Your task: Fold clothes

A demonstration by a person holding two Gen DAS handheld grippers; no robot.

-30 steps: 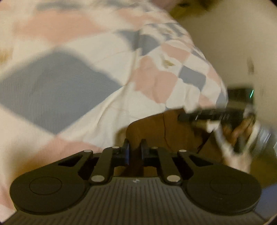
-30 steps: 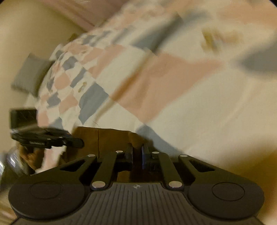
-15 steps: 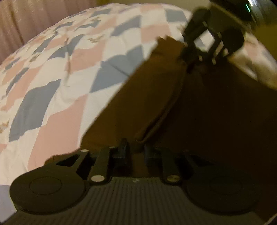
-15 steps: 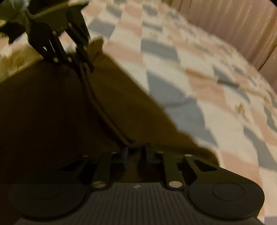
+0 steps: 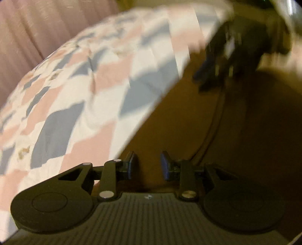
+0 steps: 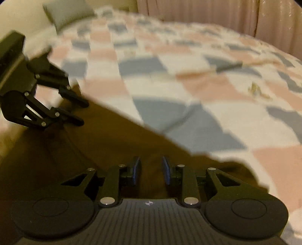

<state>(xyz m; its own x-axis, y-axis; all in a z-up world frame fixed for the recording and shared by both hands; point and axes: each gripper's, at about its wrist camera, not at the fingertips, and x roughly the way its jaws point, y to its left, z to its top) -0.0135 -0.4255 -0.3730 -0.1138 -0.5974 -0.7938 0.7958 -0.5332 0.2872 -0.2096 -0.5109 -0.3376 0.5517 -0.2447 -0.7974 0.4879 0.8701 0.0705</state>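
**Both tools released over the garment**

My left tool (image 5: pixel 147 165) and right tool (image 6: pixel 150 170) hang with fingers apart, gripping nothing, above the dark brown cloth garment (image 6: pixel 105 143) spread on the pink, grey and white checked bed quilt (image 6: pixel 188 84).

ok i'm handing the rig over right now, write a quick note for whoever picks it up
Left gripper: open, nothing between its blue pads, low over the brown fabric garment.
Right gripper: open too, empty, over the same garment.
The garment lies spread on the pink, grey and white checked bedspread, a seam running between the two grippers. A grey pillow sits at the far end of the bed.
Done: garment set down and let go; how many folds are in it cannot be told from these blurred views.
Left: check the lay, regrip an edge and finish folding.
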